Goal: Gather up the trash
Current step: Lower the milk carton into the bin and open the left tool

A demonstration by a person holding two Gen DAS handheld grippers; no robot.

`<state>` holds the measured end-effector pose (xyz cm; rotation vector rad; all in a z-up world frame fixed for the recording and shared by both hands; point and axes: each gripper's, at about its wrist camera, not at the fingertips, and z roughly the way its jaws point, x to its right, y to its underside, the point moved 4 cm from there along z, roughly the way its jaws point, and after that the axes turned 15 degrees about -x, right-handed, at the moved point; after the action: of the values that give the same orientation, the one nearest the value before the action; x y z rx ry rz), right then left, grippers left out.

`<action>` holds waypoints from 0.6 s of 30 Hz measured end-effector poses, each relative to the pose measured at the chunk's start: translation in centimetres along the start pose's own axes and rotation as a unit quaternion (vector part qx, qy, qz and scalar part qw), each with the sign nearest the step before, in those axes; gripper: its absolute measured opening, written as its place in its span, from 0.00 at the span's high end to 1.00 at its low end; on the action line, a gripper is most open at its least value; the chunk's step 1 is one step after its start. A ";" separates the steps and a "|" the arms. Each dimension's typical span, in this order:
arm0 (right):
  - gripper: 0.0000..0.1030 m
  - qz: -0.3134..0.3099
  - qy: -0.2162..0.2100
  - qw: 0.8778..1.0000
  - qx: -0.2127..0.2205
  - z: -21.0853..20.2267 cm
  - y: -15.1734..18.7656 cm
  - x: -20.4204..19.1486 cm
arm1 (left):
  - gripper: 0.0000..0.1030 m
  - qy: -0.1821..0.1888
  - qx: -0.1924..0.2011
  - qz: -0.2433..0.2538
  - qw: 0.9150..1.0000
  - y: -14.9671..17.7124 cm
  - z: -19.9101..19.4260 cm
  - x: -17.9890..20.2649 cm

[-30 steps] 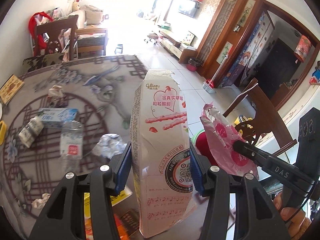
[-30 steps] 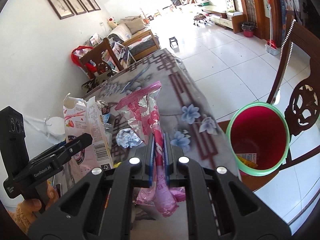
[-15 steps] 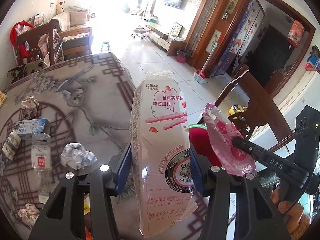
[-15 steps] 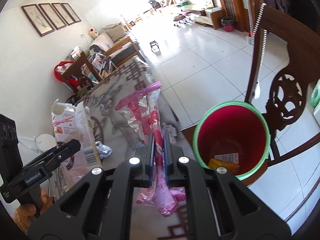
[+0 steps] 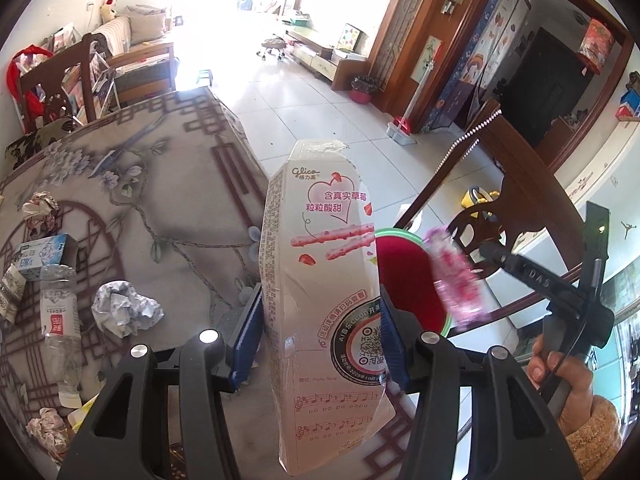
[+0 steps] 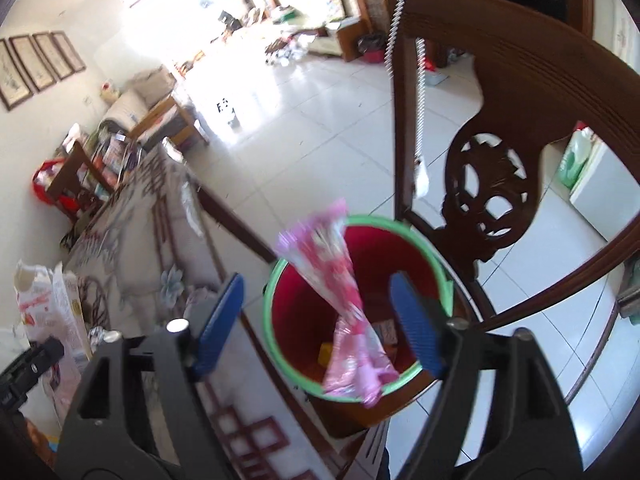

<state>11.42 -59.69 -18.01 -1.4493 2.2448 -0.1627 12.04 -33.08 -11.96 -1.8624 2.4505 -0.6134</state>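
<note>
Sunlit tile floor and a carved wooden chair point(image 6: 516, 128) frame the scene beside a table point(image 5: 168, 208) draped in a flowered cloth, as two hand-held grippers work at clearing litter. Between the blue pads point(image 6: 412, 320) of the right gripper point(image 6: 316, 320), clamped tight on a pink wrapper point(image 6: 340, 304) a second ago, there is now a wide gap: the jaws are opening and the wrapper hangs loose between them, touching neither pad, blurred as it drops over the mouth of a red bin point(image 6: 276, 280) with a green rim that stands on the chair seat. A few scraps already lie at the bottom of that bin. That piece of trash looks as good as delivered, provided it falls inside the rim and does not catch on the near edge. The left gripper point(image 5: 320, 336) remains clenched on a tall pink snack box point(image 5: 320, 280), its pads pressing both sides, and the box has drifted from over the table toward the bin; it is likely the next to go in. Farther out on the cloth more waits: a crumpled paper ball point(image 5: 124, 308), an empty plastic bottle point(image 5: 60, 312), a small blue carton point(image 5: 44, 248) and other wads of paper.
</note>
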 end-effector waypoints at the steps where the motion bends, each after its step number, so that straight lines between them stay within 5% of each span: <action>1: 0.27 0.001 -0.001 1.000 0.003 -0.2 0.0 0.3 | 0.52 0.003 -0.003 0.004 1.000 -0.1 0.3 0.3; 18: 0.26 0.030 0.041 0.998 0.040 -4.9 1.5 5.3 | 0.49 0.040 -0.016 0.129 0.991 -6.1 6.5 13.0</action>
<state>6.24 -64.49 -15.83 -1.3551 2.3150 -0.2947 15.35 -48.46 -13.13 -1.5207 2.7033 -0.6493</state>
